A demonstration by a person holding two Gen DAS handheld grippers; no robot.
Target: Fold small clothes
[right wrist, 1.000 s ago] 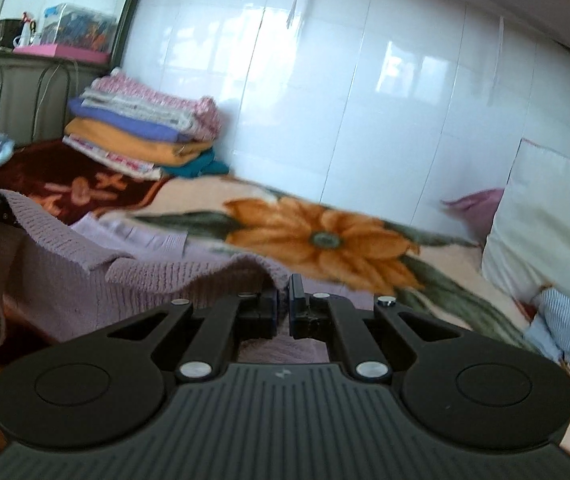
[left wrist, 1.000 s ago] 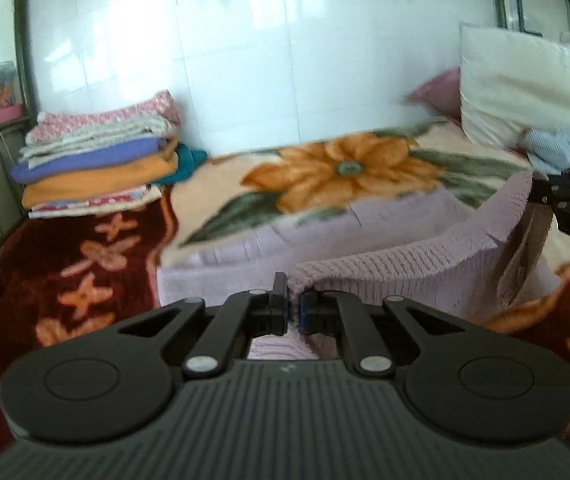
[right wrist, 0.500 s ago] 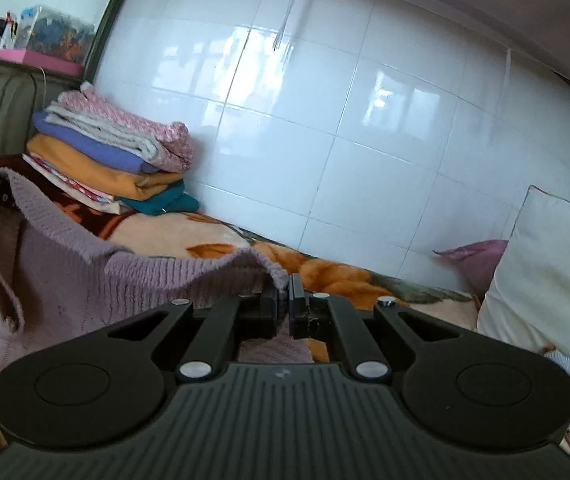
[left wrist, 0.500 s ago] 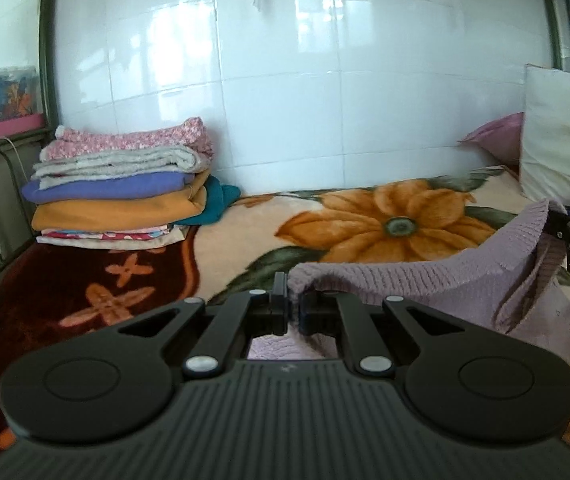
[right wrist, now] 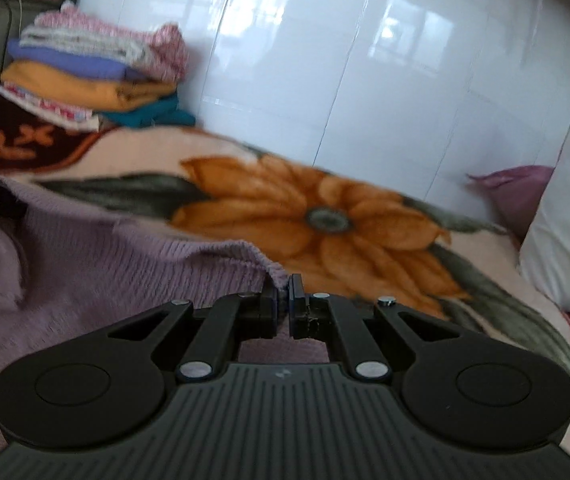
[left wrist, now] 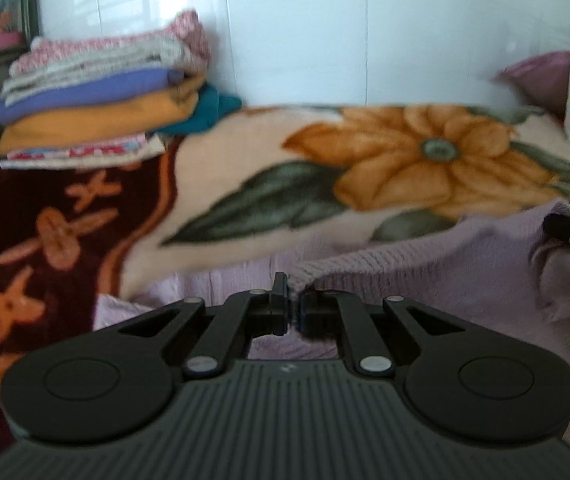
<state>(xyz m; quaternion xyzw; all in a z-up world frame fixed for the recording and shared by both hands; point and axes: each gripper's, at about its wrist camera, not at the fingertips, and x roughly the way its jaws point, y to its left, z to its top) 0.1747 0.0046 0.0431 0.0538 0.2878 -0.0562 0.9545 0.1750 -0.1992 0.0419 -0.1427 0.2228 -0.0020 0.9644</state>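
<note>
I hold the lilac knitted sweater (left wrist: 425, 276) with both tools. The jaws of my left gripper (left wrist: 293, 300) are closed on one corner of its ribbed edge, and the jaws of my right gripper (right wrist: 283, 296) are closed on the other corner, with a little fold of knit squeezed between them. The edge runs slack from one pair of jaws to the other, and below and in front of the jaws the rest of the sweater lies on the bed, over the flower blanket (right wrist: 325, 216).

I judge that the fold is in the middle of its course. The edge is lifted, but it is not yet laid down on the far part of the garment, so no finished fold is visible. What is left, I think: to put this edge down, release it, and maybe fold once more.

Far ahead of the jaws and to the left, against the tiled wall, a stack of folded clothes (left wrist: 101, 92) is standing.
</note>
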